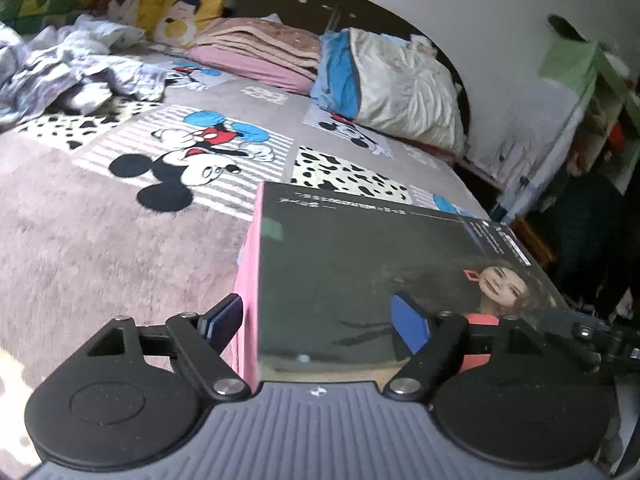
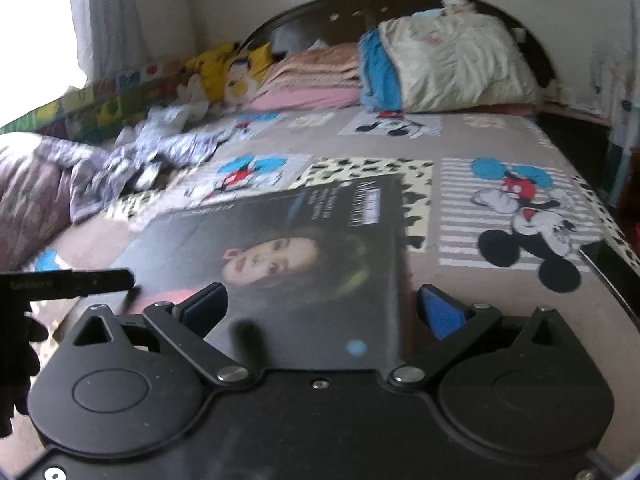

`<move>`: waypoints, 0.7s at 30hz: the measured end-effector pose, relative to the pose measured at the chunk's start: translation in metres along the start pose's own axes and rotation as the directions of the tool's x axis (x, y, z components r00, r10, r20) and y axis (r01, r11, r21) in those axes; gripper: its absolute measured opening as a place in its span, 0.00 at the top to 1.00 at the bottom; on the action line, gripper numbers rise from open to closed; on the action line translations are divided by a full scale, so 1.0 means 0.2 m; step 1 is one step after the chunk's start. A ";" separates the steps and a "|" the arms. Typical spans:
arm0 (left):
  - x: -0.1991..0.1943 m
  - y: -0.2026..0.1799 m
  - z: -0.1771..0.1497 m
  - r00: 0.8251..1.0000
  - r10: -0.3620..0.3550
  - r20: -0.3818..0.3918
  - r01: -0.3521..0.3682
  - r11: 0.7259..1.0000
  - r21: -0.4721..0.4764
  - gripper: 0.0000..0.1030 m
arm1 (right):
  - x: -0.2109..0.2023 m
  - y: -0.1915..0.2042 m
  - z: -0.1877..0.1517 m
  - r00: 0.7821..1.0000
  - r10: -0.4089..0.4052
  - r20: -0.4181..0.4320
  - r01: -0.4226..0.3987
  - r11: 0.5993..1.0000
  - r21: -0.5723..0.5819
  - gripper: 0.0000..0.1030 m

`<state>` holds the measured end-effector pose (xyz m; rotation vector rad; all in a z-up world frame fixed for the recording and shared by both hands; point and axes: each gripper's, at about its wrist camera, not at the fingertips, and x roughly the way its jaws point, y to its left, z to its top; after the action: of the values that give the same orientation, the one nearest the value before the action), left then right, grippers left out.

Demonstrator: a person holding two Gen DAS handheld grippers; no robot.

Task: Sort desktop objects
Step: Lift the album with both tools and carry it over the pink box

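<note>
Left wrist view: the left gripper (image 1: 318, 320) has its blue-padded fingers (image 1: 412, 322) spread apart on either side of one edge of a large flat box (image 1: 360, 272). One finger sits beside the box's pink side; the other lies over its dark glossy top, which shows a woman's face and lines of small print. I cannot tell whether either pad touches the box. The box sits at the near edge of a bed (image 1: 100, 240) covered in a grey cartoon-mouse blanket.

Right wrist view: the right gripper (image 2: 322, 306) is also spread wide, its fingers (image 2: 440, 312) straddling the box's near right corner. The far half of the bed holds a crumpled grey quilt (image 2: 120, 160) at the left edge and, against the dark headboard (image 2: 304, 20), folded pink blankets (image 2: 316, 76), a cream and blue pillow (image 2: 448, 68) and yellow plush toys (image 2: 236, 68).
</note>
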<state>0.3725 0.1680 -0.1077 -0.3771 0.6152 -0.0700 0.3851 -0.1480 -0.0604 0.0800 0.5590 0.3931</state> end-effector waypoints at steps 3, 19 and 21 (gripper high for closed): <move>-0.03 -0.02 -0.03 0.999 0.040 0.036 -0.041 0.999 0.016 0.22 | -0.04 -0.07 -0.03 1.000 0.023 0.018 -0.024 0.997 0.078 0.00; -0.04 -0.12 -0.03 0.999 0.045 0.007 -0.045 0.996 0.082 0.19 | 0.10 -0.36 -0.14 0.952 0.307 0.003 -0.270 0.834 0.481 0.05; -0.04 -0.16 -0.05 0.998 0.064 0.011 -0.065 0.986 0.151 0.18 | 0.09 -0.35 -0.16 0.949 0.315 0.020 -0.283 0.821 0.495 0.05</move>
<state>0.3618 0.1362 -0.0997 -0.2105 0.6116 -0.0533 0.4052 -0.2060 -0.1093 0.6612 0.7028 0.5539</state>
